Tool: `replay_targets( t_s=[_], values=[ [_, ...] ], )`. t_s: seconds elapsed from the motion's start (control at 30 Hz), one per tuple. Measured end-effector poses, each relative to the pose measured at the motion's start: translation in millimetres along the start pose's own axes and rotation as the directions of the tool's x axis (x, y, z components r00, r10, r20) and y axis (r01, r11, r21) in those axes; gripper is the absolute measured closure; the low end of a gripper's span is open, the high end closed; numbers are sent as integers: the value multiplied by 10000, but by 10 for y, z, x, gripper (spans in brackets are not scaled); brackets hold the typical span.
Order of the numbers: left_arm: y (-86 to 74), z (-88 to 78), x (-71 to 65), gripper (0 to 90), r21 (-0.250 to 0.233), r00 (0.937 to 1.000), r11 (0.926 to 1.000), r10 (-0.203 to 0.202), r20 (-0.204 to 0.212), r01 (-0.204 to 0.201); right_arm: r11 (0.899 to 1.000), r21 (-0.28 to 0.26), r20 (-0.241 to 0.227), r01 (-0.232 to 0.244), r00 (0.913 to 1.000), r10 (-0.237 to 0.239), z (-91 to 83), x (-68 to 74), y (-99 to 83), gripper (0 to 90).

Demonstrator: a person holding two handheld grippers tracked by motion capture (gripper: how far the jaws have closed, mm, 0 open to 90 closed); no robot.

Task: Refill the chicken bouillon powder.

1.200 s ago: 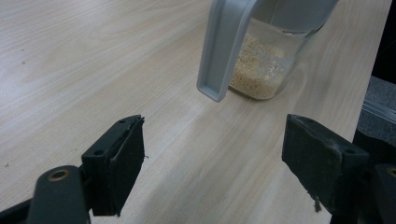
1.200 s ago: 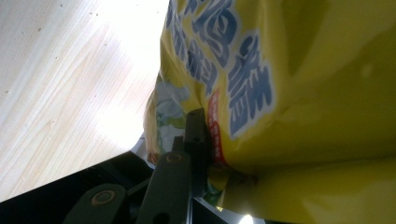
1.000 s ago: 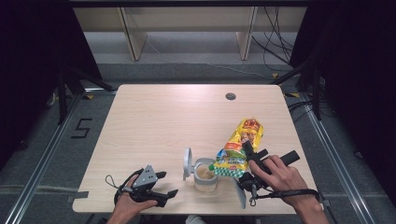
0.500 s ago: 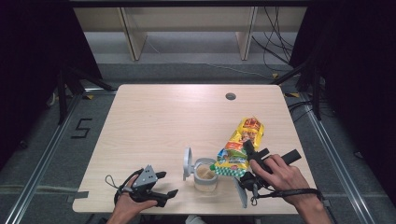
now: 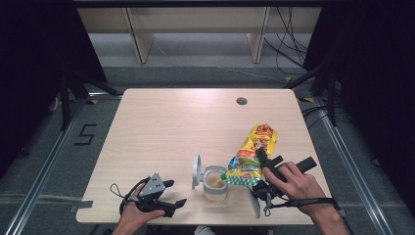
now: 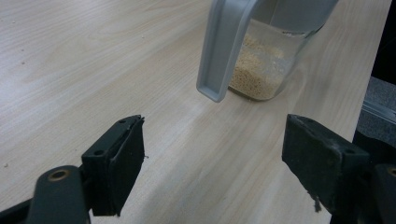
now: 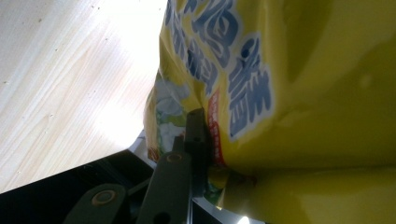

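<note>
A yellow printed snack bag is tilted with its lower end over a clear jar near the table's front edge. My right gripper is shut on the bag; in the right gripper view one black finger presses into the bag, and the other is hidden behind it. The jar holds pale grains, and its grey lid stands swung open on its left side. My left gripper rests on the table left of the jar, its jaws wide open with nothing between them.
The light wooden table has a round cable hole at the back right. Dark floor and rails run along both sides. Wooden shelf legs stand beyond the far edge.
</note>
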State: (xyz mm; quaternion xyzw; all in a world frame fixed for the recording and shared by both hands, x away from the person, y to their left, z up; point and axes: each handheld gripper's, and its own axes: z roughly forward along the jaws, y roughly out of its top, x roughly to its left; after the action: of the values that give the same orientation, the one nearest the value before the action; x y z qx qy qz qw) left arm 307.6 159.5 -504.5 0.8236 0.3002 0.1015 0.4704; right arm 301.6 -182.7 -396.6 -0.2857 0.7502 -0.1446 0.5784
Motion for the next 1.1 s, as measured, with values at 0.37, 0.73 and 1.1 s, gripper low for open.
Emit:
replay_targets(
  t_s=[0.37, 0.73, 1.1],
  values=[
    [0, 1, 0, 205, -5, 10000, 10000, -10, 17, 10, 9999, -45, 84, -106, 9999, 106, 18, -3, -4, 782],
    [1, -1, 0, 206, 11, 10000, 10000, -10, 19, 10, 9999, 22, 65, -145, 9999, 145, 19, -21, -14, 783],
    [0, 1, -8, 205, -65, 10000, 10000, -72, 37, 72, 10000, 33, 136, 61, 9999, -62, 19, -48, -30, 784]
  ],
)
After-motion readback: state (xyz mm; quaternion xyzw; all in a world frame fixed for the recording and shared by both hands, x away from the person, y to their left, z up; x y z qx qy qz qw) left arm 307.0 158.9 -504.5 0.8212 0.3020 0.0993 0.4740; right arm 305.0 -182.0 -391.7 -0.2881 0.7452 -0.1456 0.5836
